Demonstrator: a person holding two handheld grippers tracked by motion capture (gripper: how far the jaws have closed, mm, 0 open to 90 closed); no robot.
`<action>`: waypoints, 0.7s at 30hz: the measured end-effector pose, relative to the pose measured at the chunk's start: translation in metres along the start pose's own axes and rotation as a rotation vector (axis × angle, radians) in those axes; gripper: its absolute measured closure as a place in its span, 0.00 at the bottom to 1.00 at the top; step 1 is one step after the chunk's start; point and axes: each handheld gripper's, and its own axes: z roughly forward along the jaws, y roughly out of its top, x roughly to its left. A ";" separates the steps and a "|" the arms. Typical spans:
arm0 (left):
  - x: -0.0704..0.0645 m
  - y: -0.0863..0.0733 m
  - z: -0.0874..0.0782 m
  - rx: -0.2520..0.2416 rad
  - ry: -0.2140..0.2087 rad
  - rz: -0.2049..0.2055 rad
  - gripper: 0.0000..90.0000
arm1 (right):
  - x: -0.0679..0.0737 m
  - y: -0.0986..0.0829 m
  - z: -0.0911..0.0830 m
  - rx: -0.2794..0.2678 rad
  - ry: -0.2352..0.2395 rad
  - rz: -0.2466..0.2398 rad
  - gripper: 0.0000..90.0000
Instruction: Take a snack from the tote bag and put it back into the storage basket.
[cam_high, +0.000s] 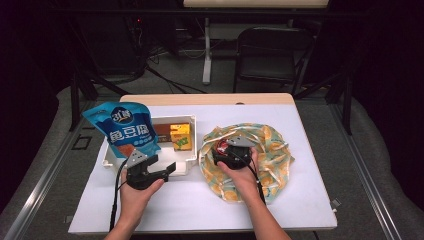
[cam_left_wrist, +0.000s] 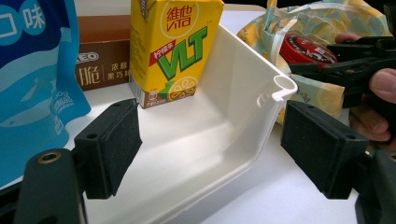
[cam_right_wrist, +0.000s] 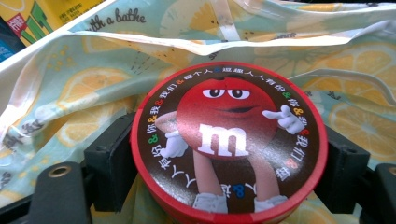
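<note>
My left gripper (cam_high: 169, 169) (cam_left_wrist: 210, 149) is open, its jaws on either side of the right wall of a white tray (cam_high: 189, 161) (cam_left_wrist: 252, 107), near the front corner; one pad (cam_left_wrist: 112, 144) is inside, the other outside. In the tray stand a yellow lemon-tea carton (cam_high: 180, 136) (cam_left_wrist: 175, 46), a brown box (cam_high: 162, 131) (cam_left_wrist: 100, 56) and a tall blue pouch (cam_high: 127, 130) (cam_left_wrist: 28, 70). My right gripper (cam_high: 225, 150) (cam_right_wrist: 229, 161) is shut on a round red M&M tin (cam_high: 222, 146) (cam_right_wrist: 229, 140) (cam_left_wrist: 306, 46), held over the opening of a lemon-print bag (cam_high: 272, 150) (cam_right_wrist: 93, 84).
The table is covered in white (cam_high: 200, 200), with bare room in front of the tray and bag. A wooden edge (cam_high: 210, 98) runs along the far side. A black chair (cam_high: 270, 50) stands beyond the table.
</note>
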 end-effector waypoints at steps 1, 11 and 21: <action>0.000 0.000 0.000 -0.004 -0.003 0.000 0.22 | 0.000 0.000 -0.001 -0.003 0.000 0.000 0.23; -0.006 0.001 0.003 -0.017 -0.011 0.014 0.22 | 0.001 0.015 -0.023 -0.031 -0.002 0.012 0.23; -0.012 0.002 0.004 -0.044 -0.029 0.040 0.22 | 0.002 0.034 -0.044 -0.054 0.005 0.004 0.23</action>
